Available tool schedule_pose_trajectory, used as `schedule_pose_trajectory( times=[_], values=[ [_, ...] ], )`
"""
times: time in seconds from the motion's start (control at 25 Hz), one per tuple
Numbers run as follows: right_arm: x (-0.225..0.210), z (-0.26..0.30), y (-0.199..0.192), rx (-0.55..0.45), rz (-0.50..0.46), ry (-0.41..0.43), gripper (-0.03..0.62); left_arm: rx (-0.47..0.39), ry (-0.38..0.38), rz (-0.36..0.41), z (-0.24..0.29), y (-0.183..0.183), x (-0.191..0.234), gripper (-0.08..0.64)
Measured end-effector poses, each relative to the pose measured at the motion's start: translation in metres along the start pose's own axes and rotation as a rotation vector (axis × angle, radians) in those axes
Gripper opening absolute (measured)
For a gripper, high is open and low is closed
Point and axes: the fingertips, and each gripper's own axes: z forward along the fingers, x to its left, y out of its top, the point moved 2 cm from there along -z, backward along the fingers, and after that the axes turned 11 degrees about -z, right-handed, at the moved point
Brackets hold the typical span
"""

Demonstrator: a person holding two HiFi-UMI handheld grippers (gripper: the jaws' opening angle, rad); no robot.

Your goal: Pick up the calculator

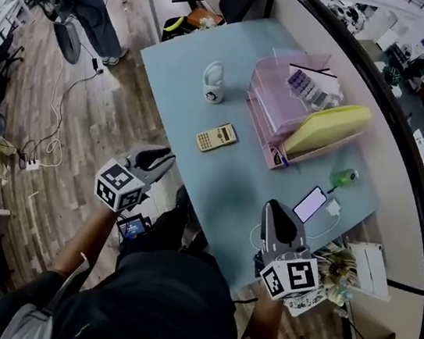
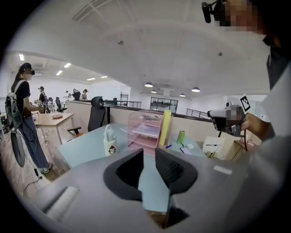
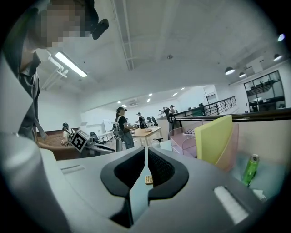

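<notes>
Right claw (image 1: 272,205): almost closed, holding nothing, over the counter's (image 1: 233,188) near end.
Left claw (image 1: 168,156): open a little, empty, just off the counter's left edge.
Calculator (image 1: 217,137): flat on the counter, close to the left edge, about halfway along.
Which way: ahead and right of the left claw, ahead and left of the right claw.
Long side: runs across the counter, toward the pink tray (image 1: 273,103).
Nearer claw: the left one, I think.
</notes>
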Motion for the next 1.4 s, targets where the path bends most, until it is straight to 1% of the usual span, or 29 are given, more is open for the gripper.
schedule_pose_trajectory(
  times=[0.28,0.48,0.6,0.64,0.72,0.88,1.28,1.4],
  values=[
    [-0.016,0.001,-0.027,0.059,0.06,-0.092,0.006,0.082,-0.053,-0.001,0.068,-0.016,0.026,0.138],
    [-0.025,0.007,-0.04,0.109,0.076,-0.139,0.006,0.128,-0.078,0.011,0.113,-0.026,0.042,0.138],
    [-0.029,0.01,-0.046,0.128,0.09,-0.173,0.006,0.172,-0.09,0.019,0.139,-0.037,0.052,0.14],
    [-0.03,0.011,-0.047,0.134,0.097,-0.184,0.006,0.189,-0.09,0.023,0.147,-0.041,0.057,0.152],
    [-0.03,0.012,-0.052,0.147,0.111,-0.204,0.006,0.223,-0.083,0.031,0.163,-0.051,0.066,0.202],
    [-0.034,0.014,-0.06,0.174,0.135,-0.236,0.006,0.284,-0.083,0.05,0.19,-0.067,0.078,0.245],
    [-0.052,0.021,-0.074,0.207,0.176,-0.297,0.006,0.454,-0.064,0.164,0.251,-0.109,0.091,0.362],
    [-0.056,0.023,-0.077,0.212,0.188,-0.311,0.006,0.508,-0.067,0.183,0.263,-0.123,0.092,0.387]
  ],
)
